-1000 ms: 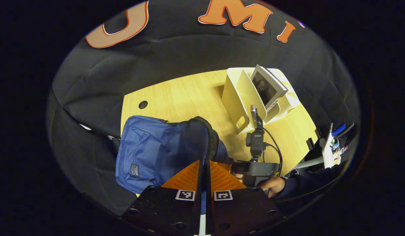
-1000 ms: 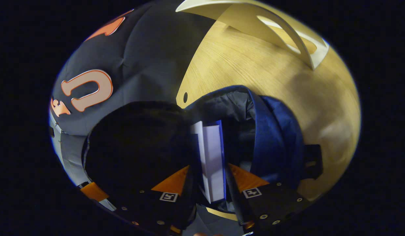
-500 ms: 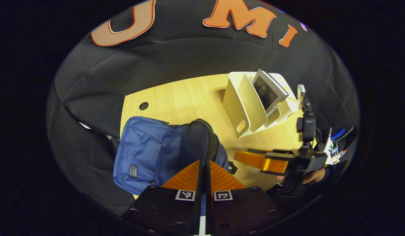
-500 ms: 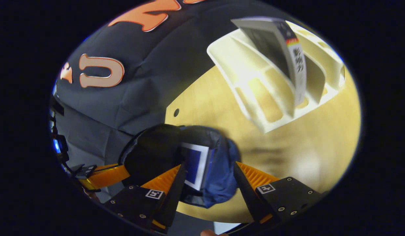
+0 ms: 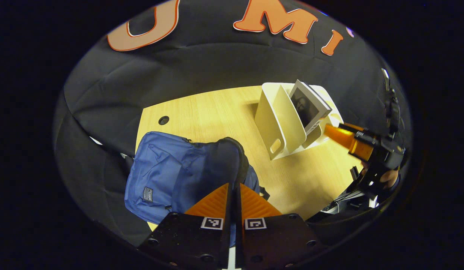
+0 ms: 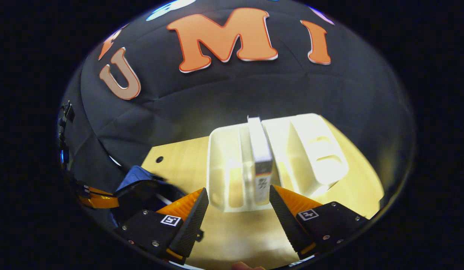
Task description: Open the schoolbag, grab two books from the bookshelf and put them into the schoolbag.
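Schoolbag (image 5: 168, 176), blue with a dark lining, lies on the wooden surface (image 5: 216, 112) near its front left corner, and its front part hangs a little over the front edge. Its mouth faces the right side and stands open, the dark rim lifted up. The left claw (image 5: 235, 191) hovers just above this rim with its two fingers pressed together; whether a piece of the bag cloth is caught between them, I cannot tell. In the right gripper view the same bag (image 6: 141, 183) shows at the lower left, and something pale is inside its opening, too small to identify. The bookshelf (image 5: 288, 120) is a cream plastic rack with several dividers, and it stands toward the back right part of the surface. One book (image 5: 308, 105) with a grey picture on the cover leans in a middle compartment. In the right gripper view this book (image 6: 260, 157) stands almost upright with its spine to the camera, between two dividers of the rack (image 6: 314, 150). The right claw (image 6: 239, 200) is spread wide and empty, in front of the rack and in line with the book spine, not touching it. In the left gripper view the right claw (image 5: 331, 131) is seen beside the right end of the rack, held by a hand (image 5: 387, 176).
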Motion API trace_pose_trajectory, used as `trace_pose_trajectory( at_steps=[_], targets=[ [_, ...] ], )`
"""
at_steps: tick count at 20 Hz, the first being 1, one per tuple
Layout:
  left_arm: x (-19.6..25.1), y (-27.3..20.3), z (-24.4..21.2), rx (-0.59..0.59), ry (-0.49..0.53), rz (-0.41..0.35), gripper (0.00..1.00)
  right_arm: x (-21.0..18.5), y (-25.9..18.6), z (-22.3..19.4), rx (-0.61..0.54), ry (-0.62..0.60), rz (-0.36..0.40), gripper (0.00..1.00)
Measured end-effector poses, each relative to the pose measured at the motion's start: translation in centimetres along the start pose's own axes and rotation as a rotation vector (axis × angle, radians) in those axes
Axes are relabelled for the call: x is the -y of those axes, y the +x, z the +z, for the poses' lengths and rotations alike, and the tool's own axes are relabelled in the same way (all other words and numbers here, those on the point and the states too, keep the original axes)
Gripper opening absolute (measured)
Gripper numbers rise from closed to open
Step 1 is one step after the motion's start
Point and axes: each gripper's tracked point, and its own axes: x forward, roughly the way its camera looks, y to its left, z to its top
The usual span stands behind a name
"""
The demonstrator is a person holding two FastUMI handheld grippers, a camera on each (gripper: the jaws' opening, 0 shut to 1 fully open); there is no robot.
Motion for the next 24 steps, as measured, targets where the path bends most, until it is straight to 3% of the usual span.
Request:
trace_pose_trajectory(
  at_steps=[7, 12, 18, 19, 20, 23, 24],
  targets=[
    [-0.1, -0.5, -0.9, 0.038, -0.048, -0.009, 0.07, 2.2, 2.6, 6.8, -0.019, -0.196, -0.056, 0.97],
    [-1.8, -1.6, -1.5, 0.067, -0.062, 0.028, 0.07, 3.2, 7.6, 6.4, -0.125, -0.325, -0.075, 0.98],
    [-3.6, -3.4, -1.0, 0.081, -0.025, 0.095, 0.07, 4.2, 11.5, 3.8, -0.329, -0.341, -0.057, 0.93],
    [-3.9, -3.7, -0.7, 0.081, -0.017, 0.105, 0.03, 4.3, 12.1, 3.6, -0.343, -0.361, -0.06, 0.88],
    [-4.2, -3.9, -0.4, 0.081, -0.011, 0.112, 0.07, 4.2, 12.4, 3.3, -0.36, -0.377, -0.066, 0.86],
    [-4.8, -4.8, 0.4, 0.083, 0.023, 0.125, 0.07, 4.1, 13.5, 2.9, -0.405, -0.372, -0.065, 0.71],
    [-4.9, -5.0, 0.7, 0.082, 0.034, 0.13, 0.07, 4.2, 13.7, 2.7, -0.416, -0.373, -0.07, 0.6]
  ],
)
